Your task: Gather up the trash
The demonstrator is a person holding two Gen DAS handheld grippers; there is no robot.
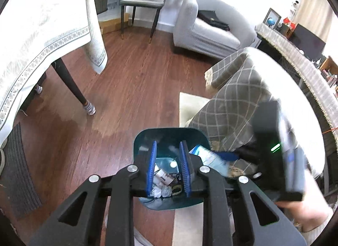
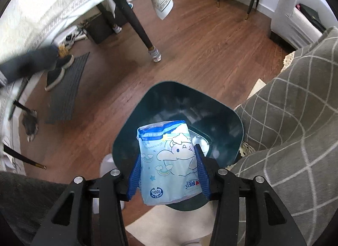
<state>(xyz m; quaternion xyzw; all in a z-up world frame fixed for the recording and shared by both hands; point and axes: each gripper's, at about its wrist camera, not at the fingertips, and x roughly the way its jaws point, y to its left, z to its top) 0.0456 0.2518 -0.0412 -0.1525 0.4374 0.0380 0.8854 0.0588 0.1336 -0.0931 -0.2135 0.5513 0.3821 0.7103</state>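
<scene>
A dark teal trash bin (image 1: pixel 139 140) stands on the floor beside a sofa and shows in both views (image 2: pixel 135 119). Crumpled paper and wrappers (image 1: pixel 162 191) lie in it. My left gripper (image 1: pixel 168 167) hovers over the bin's mouth, open and empty. My right gripper (image 2: pixel 169 172) is shut on a light blue cartoon-printed tissue packet (image 2: pixel 169 161), held above the bin's near rim. The packet also shows in the left wrist view (image 1: pixel 211 158), with the right gripper (image 1: pixel 228 157) to the right of the bin.
A sofa under a grey checked blanket (image 2: pixel 291 136) stands right of the bin. A table with a white cloth (image 1: pixel 31 34) and dark legs stands left. A cream rug (image 1: pixel 188 106), a dark mat (image 2: pixel 67 89), shoes (image 2: pixel 57 72) and a chair (image 1: pixel 143 2) are around.
</scene>
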